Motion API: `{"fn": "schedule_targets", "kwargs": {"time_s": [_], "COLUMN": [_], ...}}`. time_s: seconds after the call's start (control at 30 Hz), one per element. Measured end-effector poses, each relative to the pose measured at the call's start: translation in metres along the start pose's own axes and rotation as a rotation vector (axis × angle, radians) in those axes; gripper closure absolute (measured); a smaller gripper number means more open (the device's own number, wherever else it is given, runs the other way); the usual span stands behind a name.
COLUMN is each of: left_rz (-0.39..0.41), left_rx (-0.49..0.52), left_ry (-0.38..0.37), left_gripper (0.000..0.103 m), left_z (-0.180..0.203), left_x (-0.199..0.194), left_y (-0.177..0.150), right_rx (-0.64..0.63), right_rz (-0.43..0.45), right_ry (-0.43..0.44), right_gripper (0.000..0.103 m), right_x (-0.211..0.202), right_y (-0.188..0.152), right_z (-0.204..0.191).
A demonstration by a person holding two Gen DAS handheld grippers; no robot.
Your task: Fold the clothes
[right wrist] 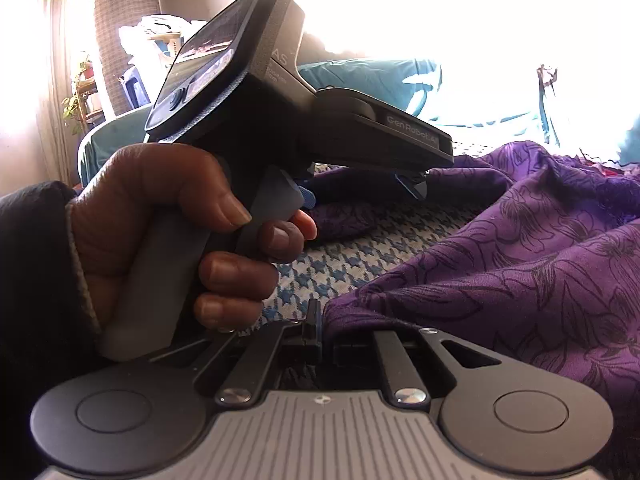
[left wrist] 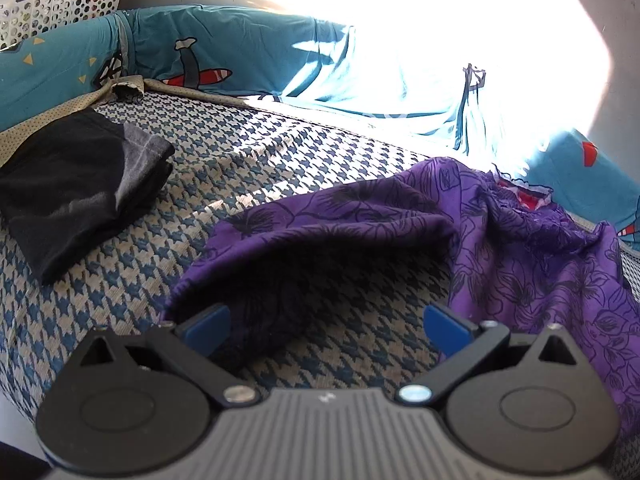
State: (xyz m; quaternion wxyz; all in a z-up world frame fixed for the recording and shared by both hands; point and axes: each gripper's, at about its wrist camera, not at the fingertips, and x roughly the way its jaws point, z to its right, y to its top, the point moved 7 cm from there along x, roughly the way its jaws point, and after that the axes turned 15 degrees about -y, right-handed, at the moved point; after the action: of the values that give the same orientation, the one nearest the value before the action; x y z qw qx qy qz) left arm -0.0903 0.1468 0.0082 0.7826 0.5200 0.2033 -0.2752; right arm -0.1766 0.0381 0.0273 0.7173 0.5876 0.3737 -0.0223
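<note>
On the blue-and-cream houndstooth bedcover (left wrist: 248, 168), a crumpled purple floral-print garment (left wrist: 520, 240) is pinched at its edge by the closed right gripper (right wrist: 318, 320), while the left gripper (left wrist: 326, 326) is held wide apart, empty, before it.

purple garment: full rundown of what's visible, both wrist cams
The purple garment is thin, drapey fabric printed with dark outlined flowers. It lies crumpled and unfolded on the houndstooth bed cover, one edge lifted into a shadowed arch. A red-and-white patch shows at its far edge. The left gripper is open, a near fold lying between its blue pads. The right gripper looks shut on an edge of the fabric. The garment reaches the teal sheet on its far right.
</note>
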Motion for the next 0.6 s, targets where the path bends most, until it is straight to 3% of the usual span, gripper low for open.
{"fn": "schedule_targets", "kwargs": {"time_s": [0.1,0.23,0.37,0.6], "left_rz": [0.029,0.055,0.039,-0.015], "left_rx": [0.001,-0.004,0.03,0.135], "left_ry": [0.017,0.009,-0.008,-0.069], "left_gripper": [0.0,0.0,0.0,0.0], "left_z": [-0.004,-0.004,0.01,0.051], "left_x": [-0.009,-0.016,-0.012,0.002], "left_y": [0.01,0.017,0.014,-0.003], "right_rx": [-0.038,-0.063,-0.098,-0.074], "right_rz": [-0.009,-0.045,-0.047,-0.027], "right_ry": [0.037,0.048,0.1,0.003], "right_gripper": [0.096,0.083,0.06,0.055], "right_x": [0.007,0.004,-0.012,-0.043], "right_y": [0.004,-0.01,-0.019,-0.028], "right_z": [-0.01,-0.011,-0.013,0.013]}}
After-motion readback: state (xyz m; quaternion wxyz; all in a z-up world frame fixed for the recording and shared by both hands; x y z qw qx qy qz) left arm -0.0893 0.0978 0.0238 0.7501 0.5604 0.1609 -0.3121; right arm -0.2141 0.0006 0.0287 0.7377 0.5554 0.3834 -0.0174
